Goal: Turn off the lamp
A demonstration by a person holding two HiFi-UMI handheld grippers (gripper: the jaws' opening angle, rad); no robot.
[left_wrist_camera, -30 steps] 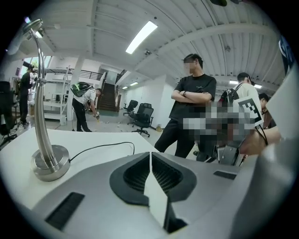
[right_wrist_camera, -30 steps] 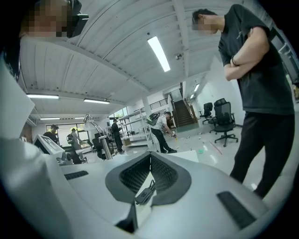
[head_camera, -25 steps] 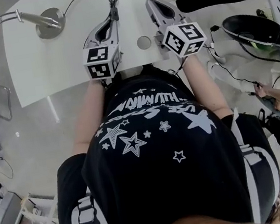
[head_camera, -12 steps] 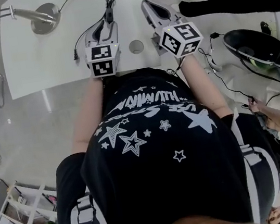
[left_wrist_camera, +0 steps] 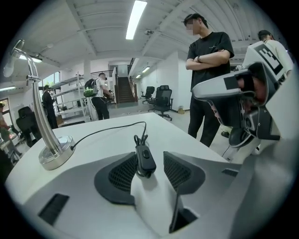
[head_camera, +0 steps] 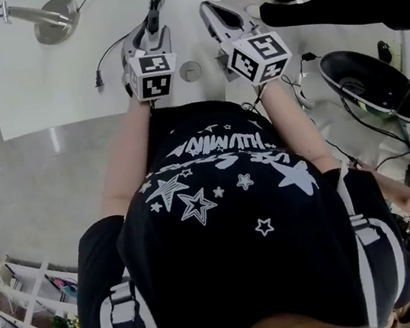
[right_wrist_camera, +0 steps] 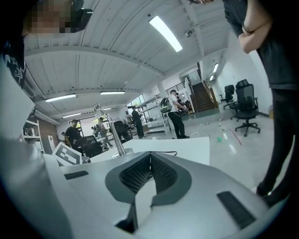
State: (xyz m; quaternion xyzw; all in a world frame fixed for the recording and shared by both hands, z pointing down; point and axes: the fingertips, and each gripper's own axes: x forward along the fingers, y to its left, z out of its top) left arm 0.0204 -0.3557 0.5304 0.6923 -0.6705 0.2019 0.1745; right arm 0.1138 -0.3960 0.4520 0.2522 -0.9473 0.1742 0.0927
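The lamp (head_camera: 52, 25) stands at the table's (head_camera: 39, 93) far left corner. The left gripper's (left_wrist_camera: 152, 156) jaws have just been opening and stand wide, the cord's switch (left_wrist_camera: 145, 161) lying between them. The right gripper's (right_wrist_camera: 150, 158) jaws are together, empty.

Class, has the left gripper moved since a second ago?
Yes: the left gripper shifted toward the round hole; its jaws just opened, cord switch between them.

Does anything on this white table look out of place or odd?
One thing: the lamp cord ends in what looks like a plug, which lies loose on the white table and is in no socket. Nothing else seems askew, spilled or damaged.
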